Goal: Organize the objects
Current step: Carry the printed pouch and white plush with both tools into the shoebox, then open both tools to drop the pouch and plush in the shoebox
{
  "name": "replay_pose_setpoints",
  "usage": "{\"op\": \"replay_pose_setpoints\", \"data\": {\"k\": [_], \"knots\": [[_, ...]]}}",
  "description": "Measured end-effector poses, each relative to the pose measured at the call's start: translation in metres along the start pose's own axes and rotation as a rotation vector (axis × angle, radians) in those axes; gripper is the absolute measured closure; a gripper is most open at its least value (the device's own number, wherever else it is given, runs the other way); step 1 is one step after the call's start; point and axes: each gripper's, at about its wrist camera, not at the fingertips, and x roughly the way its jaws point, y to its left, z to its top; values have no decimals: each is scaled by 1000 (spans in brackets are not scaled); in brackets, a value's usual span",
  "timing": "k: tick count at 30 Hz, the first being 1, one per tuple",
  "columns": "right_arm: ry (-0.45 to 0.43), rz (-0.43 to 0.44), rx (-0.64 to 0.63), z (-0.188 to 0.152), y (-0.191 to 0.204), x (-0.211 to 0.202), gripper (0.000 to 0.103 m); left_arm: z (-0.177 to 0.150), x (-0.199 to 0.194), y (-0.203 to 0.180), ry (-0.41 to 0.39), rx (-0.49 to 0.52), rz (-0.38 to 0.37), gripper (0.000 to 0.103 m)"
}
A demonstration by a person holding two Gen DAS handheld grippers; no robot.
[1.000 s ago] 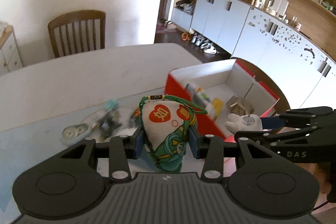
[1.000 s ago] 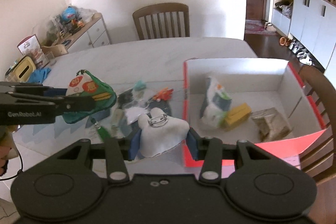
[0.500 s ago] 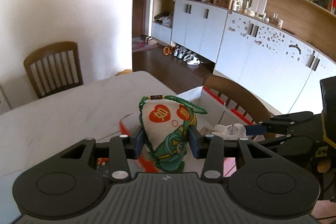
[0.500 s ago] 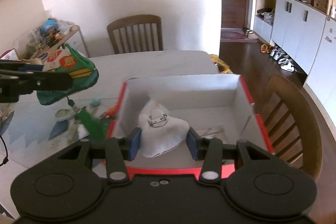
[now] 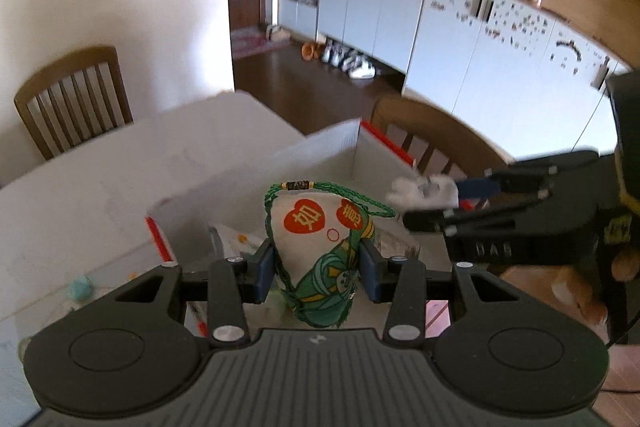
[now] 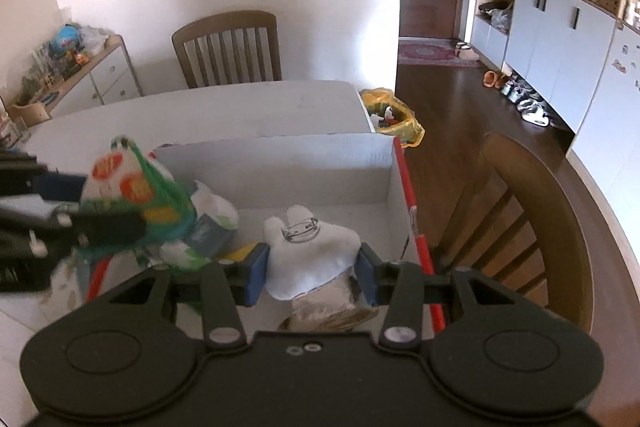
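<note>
Left fingers (image 5: 316, 269) pinch the green pouch (image 5: 318, 251); right fingers (image 6: 310, 273) pinch the white plush (image 6: 310, 259), both above the box (image 6: 320, 163).

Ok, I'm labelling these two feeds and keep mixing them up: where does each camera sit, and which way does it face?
Left wrist: on the left gripper, looking down along its fingers at the green pouch over the box; a hand shows.
Right wrist: on the right gripper, looking down at the white plush over the box's far wall.
Shared: the box, both toys, each other's gripper.
</note>
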Motion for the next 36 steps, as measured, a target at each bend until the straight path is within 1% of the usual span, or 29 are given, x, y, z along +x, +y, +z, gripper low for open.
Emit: {"op": "replay_pose_setpoints", "data": {"k": [5, 11, 14, 15, 18, 24, 28, 31, 36], "knots": [[37, 5, -17, 8, -5, 25, 58, -6, 28, -8, 51, 7, 29, 61], [79, 19, -44, 16, -5, 52, 58, -10, 58, -13, 109, 17, 42, 61], [105, 23, -45, 19, -6, 65, 58, -11, 72, -14, 135, 18, 31, 61], [115, 25, -48, 20, -11, 71, 58, -11, 76, -16, 142, 23, 35, 60], [141, 26, -62, 19, -9, 82, 58, -12, 87, -17, 167, 32, 45, 60], [186, 16, -84, 18, -3, 100, 58, -14, 107, -14, 214, 30, 50, 60], [216, 10, -99, 15, -1, 107, 58, -14, 113, -13, 229, 34, 50, 58], [240, 18, -92, 12, -4, 112, 57, -15, 116, -12, 233, 36, 65, 57], [254, 16, -88, 9, -6, 117, 56, -18, 124, -9, 261, 25, 57, 55]]}}
